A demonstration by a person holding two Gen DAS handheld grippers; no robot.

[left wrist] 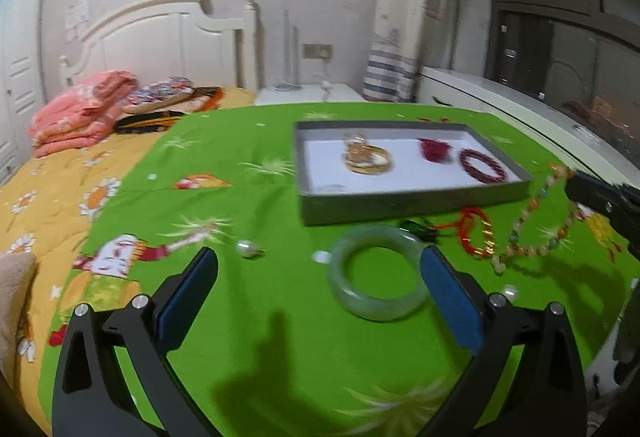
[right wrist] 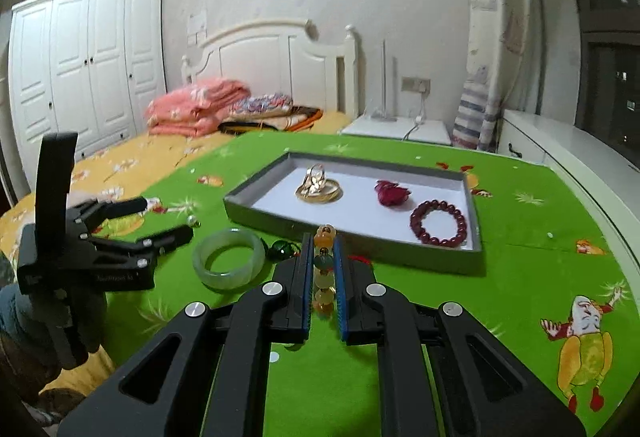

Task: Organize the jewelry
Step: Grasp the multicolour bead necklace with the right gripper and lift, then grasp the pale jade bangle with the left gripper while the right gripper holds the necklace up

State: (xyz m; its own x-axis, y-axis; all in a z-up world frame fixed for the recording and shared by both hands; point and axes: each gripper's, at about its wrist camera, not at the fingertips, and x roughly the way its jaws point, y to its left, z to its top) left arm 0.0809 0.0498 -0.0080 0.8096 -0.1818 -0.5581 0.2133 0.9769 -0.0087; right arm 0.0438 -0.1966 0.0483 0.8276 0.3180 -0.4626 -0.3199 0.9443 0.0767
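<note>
The right gripper (right wrist: 324, 277) pinches the multicoloured bead necklace (left wrist: 532, 225) clear of the green surface (right wrist: 520, 277), presumably to carry it to the grey tray (right wrist: 356, 233) at twelve o'clock, while the left gripper (left wrist: 320, 269) waits spread beside the jade bangle (left wrist: 376, 273).

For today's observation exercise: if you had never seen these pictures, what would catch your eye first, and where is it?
The bright green cartoon-print cloth fills both views. On it sits a grey tray holding gold rings, a crimson flower piece and a dark red bead bracelet. Nearest, the right gripper is shut on a strand of amber and green beads, and a pale jade bangle lies to its left, before the tray.
</note>
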